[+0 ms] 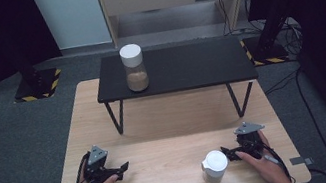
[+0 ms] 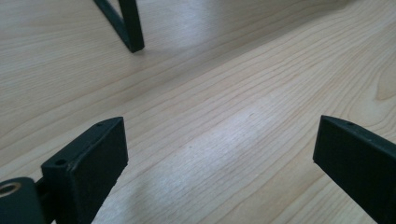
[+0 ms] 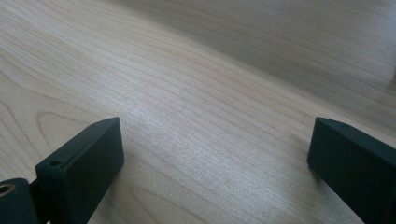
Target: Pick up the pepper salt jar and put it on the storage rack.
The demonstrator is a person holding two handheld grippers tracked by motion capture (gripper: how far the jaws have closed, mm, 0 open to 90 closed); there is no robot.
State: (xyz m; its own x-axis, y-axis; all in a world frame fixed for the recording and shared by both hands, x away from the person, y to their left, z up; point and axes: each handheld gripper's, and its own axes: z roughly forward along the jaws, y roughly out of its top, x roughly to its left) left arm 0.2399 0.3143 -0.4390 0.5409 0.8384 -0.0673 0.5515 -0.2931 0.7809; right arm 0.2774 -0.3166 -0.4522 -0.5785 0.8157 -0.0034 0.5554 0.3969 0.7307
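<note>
Wooden table (image 1: 156, 123) | white-lidded jar (image 1: 214, 167) just beside right tool (image 1: 229, 155) | jaws apart

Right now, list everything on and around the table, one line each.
Light wooden table: one, pale wood, centre of the high view.
Low black shelf on thin metal legs: one, black, far half of the table.
Clear jar with white lid and brown powder: one, on the shelf's left part.
White-lidded container: one, white, near edge of the table, just left of the right gripper.
Black stands with yellow-black striped bases: two, on the grey floor at either side.
Left gripper: black, open, near left.
Right gripper: black, open, near right.
</note>
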